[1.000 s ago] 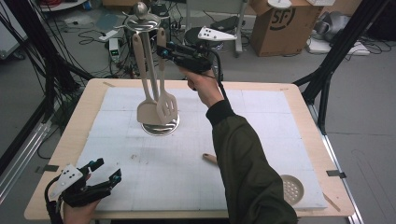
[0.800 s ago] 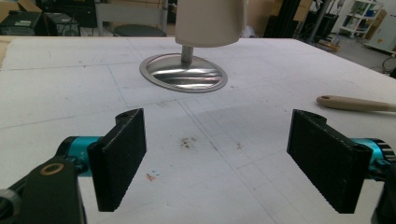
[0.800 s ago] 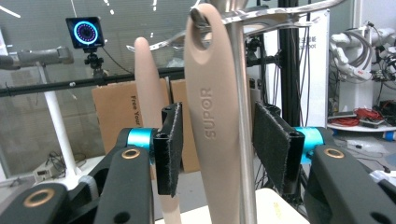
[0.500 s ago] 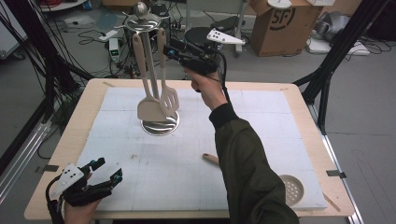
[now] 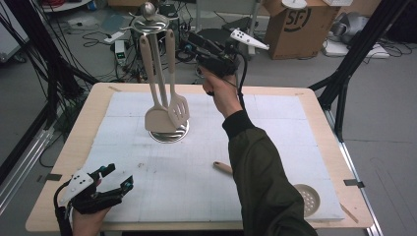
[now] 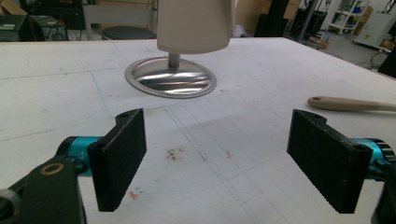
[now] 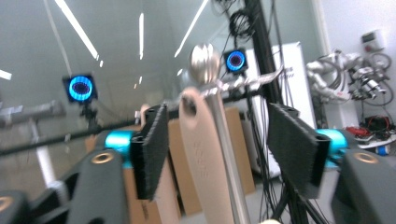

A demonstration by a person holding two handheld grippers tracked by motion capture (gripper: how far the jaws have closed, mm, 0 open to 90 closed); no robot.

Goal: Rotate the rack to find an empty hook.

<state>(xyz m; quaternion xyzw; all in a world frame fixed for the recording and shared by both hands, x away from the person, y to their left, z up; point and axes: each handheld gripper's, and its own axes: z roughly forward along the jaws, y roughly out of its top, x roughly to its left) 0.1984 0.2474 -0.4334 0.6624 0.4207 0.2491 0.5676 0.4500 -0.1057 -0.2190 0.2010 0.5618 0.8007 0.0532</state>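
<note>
Since a second ago my right gripper [image 5: 193, 38] has let go, jaws just opening wide around the slotted spatula [image 5: 175, 93], now hanging on the stand [image 5: 156, 73]. I keep my left gripper [image 5: 118, 178] open, low near the table's [image 5: 88, 123] front edge.

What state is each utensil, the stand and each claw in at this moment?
Slotted spatula: hanging on the stand, between the right claw's jaws, untouched.
Solid spatula: hanging on the stand.
Stand: upright on the table.
Loose utensil: lying flat by the person's sleeve, partly hidden.
Right claw: open, jaws just widened, raised at the stand's top.
Left claw: open, holding nothing, low over the table.
</note>
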